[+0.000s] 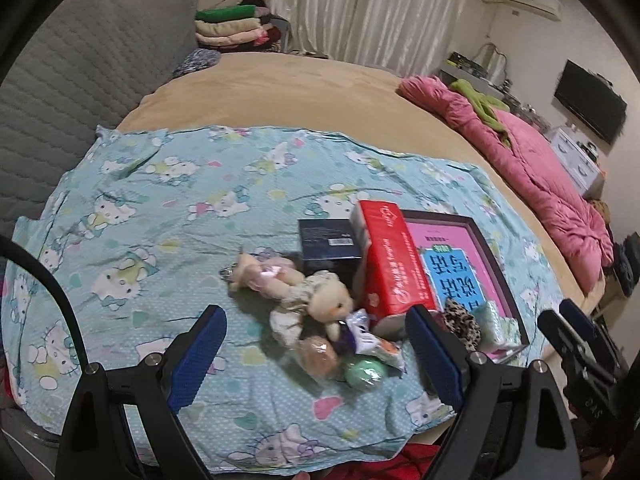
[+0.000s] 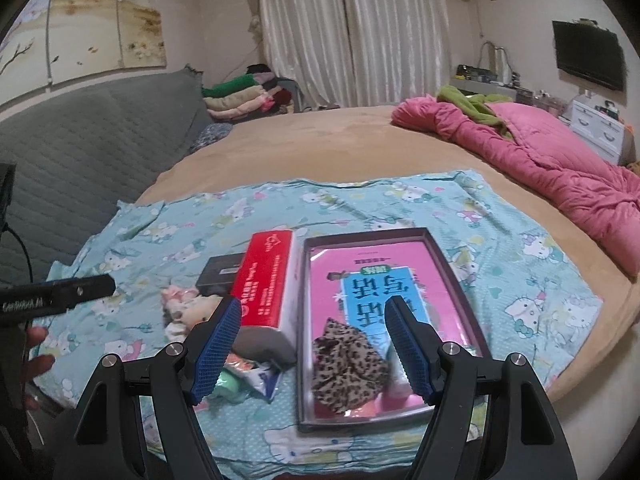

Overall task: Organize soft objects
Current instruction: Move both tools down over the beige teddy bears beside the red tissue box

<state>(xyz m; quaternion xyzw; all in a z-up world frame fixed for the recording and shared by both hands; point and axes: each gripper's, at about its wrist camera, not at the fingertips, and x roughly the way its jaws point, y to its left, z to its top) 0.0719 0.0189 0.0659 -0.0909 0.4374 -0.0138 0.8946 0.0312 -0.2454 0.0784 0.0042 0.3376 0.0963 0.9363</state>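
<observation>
Tray (image 2: pixel 460 280) w/ pink book (image 2: pixel 340 276), leopard scrunchie (image 2: pixel 348 364), small pkt (image 1: pixel 496 320)

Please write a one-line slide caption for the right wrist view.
Open tool above leopard-print fabric scrunchie in dark rectangular tray on bed.

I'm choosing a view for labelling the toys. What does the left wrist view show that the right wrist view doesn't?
Only the left wrist view: both plush dolls in full and the wrapped bun. Only the right wrist view: the wall painting and the whole dark tray. Both: red tissue pack, leopard scrunchie, cartoon cloth, pink quilt.
</observation>
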